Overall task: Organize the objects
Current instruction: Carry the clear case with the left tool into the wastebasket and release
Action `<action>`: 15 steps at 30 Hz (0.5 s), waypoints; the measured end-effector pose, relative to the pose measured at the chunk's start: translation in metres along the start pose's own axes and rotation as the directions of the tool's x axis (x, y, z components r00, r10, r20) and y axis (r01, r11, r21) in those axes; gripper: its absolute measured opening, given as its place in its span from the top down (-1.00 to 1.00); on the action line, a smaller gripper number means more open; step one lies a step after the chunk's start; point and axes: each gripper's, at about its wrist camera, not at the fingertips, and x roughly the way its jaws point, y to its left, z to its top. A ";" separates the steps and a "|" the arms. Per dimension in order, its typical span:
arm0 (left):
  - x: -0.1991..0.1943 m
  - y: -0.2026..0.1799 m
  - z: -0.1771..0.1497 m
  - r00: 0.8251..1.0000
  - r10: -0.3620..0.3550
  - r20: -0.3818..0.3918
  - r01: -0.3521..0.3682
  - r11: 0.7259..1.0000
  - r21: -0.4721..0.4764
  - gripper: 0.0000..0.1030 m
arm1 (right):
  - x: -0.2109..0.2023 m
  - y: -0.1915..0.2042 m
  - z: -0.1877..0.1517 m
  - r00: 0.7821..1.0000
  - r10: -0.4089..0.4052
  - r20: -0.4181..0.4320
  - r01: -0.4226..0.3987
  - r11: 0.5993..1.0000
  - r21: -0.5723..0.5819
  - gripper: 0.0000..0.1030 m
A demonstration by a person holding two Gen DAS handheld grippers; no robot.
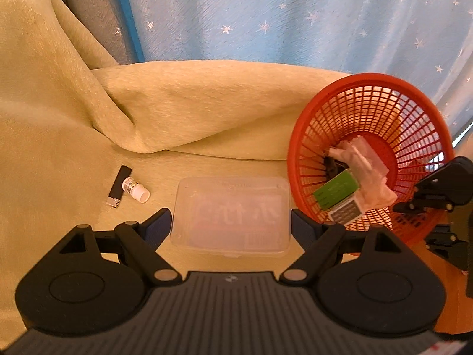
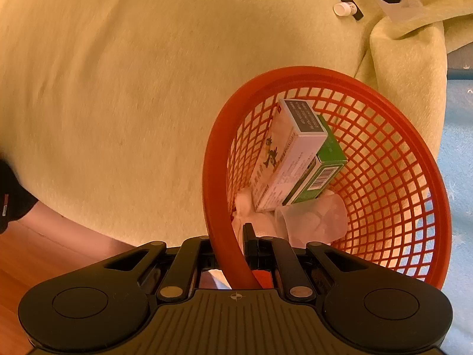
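A: Log entry. Which step am I on?

B: Collecting loose items into the basket (image 1: 307,136). Left tongs (image 1: 231,227) straddle the clear box (image 1: 232,216), which lies flat on the yellow cloth (image 1: 207,103) just left of the basket.

A: Left tongs state?

B: Spread wide, one finger at each short end of the box. I cannot tell whether the pads touch it yet; not a confirmed grip.

A: Right tongs?

B: Right tongs (image 2: 233,254) are clamped narrow on the basket rim near me, tilting it. Inside: a white carton (image 2: 283,153) over a green carton (image 2: 322,174), with crumpled plastic (image 2: 313,219) beneath.

A: Next move, as I judge it?

B: Close the left tongs on the box ends, lift, carry right over the rim, release. The box is slick and flexes; squeeze gently. A lighter (image 1: 119,186) and a small vial (image 1: 136,189), touching each other, remain further left on the cloth.
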 end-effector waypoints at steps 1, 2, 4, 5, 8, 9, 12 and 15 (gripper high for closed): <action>-0.002 -0.002 0.000 1.000 -0.003 0.001 0.003 1.000 0.000 -0.61 | 0.000 0.000 -0.001 1.000 -0.001 -0.001 0.001 1.000 -0.001 0.92; -0.003 -0.003 0.000 1.000 -0.005 0.002 0.005 1.000 0.001 -0.61 | 0.001 -0.001 0.000 1.000 -0.001 -0.002 0.001 1.000 -0.001 0.92; -0.007 -0.007 0.001 1.000 -0.008 0.005 0.008 1.000 0.004 -0.61 | 0.001 -0.001 -0.001 1.000 0.000 -0.002 0.000 1.000 0.003 0.92; -0.008 -0.009 0.002 1.000 -0.009 0.006 0.009 1.000 0.006 -0.61 | 0.001 0.000 -0.002 1.000 -0.001 -0.002 0.001 1.000 0.003 0.92; -0.012 -0.014 0.005 1.000 -0.017 0.009 0.017 1.000 0.016 -0.61 | -0.003 0.004 -0.006 1.000 -0.003 0.000 0.003 1.000 0.004 0.92; -0.013 -0.015 0.006 1.000 -0.020 0.012 0.020 1.000 0.020 -0.61 | -0.003 0.004 -0.006 1.000 -0.003 0.000 0.003 1.000 0.004 0.92; -0.015 -0.020 0.011 0.999 -0.033 0.019 0.033 0.999 0.027 -0.61 | -0.002 0.004 -0.006 1.000 -0.004 0.003 0.004 1.000 0.002 0.92; -0.016 -0.025 0.018 0.998 -0.060 0.022 0.059 0.997 0.044 -0.61 | -0.001 0.003 -0.006 1.000 -0.004 0.005 0.004 1.000 0.008 0.92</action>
